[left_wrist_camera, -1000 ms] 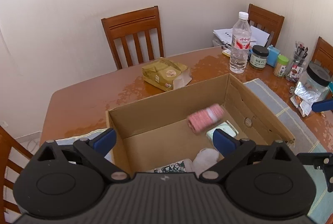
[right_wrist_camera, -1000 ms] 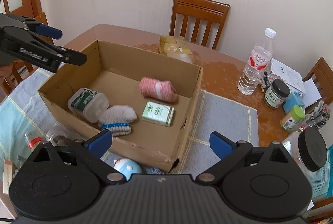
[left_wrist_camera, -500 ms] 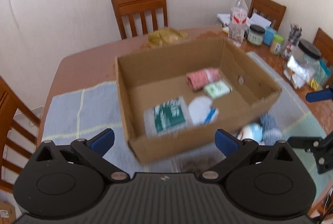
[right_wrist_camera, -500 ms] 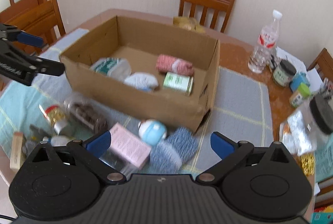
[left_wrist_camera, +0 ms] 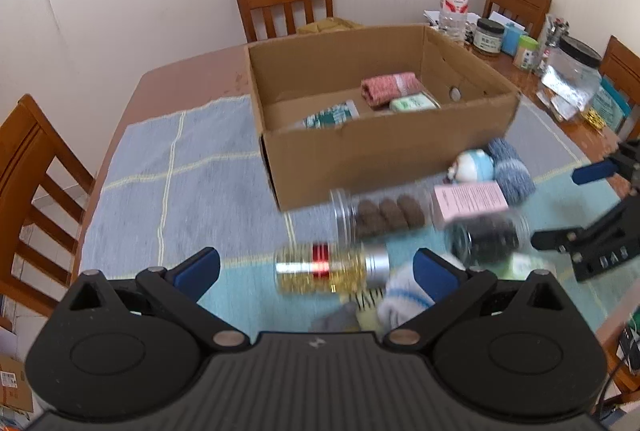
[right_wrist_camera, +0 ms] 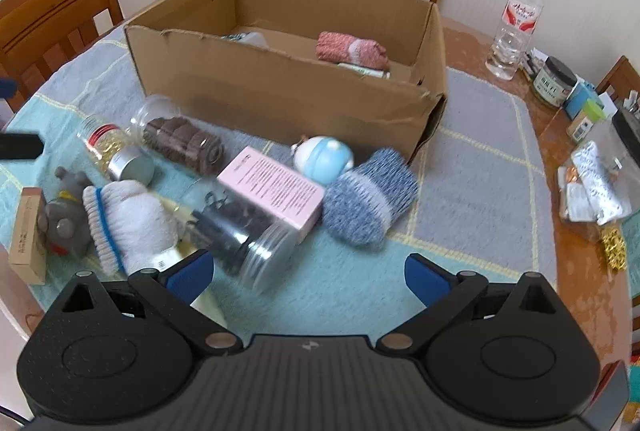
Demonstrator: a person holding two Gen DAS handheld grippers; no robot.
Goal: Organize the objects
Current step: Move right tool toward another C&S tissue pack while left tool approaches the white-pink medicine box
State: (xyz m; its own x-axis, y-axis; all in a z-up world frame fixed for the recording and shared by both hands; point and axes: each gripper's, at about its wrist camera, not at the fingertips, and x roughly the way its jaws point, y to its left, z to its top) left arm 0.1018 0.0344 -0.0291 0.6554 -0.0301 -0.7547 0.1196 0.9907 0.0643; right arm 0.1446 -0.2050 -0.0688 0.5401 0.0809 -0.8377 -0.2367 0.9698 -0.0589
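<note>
Both the left gripper (left_wrist_camera: pixel 316 267) and right gripper (right_wrist_camera: pixel 306 273) spread empty, a few things sit in the box (right_wrist_camera: pixel 280 87), while jars, socks and toys wait in front of it.

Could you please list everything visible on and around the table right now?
Cardboard box: 1, brown, mat centre.
Rolled sock: 1, pink, in box.
Green packet: 1, in box.
Clear jars: 3, lying before box.
Carton: 1, pink, before box.
Knitted sock: 1, blue, beside carton.
Round toy: 1, blue-white.
Water bottle: 1, clear, far right.
Chairs: several, wooden.
Left gripper: open.
Right gripper: open.
</note>
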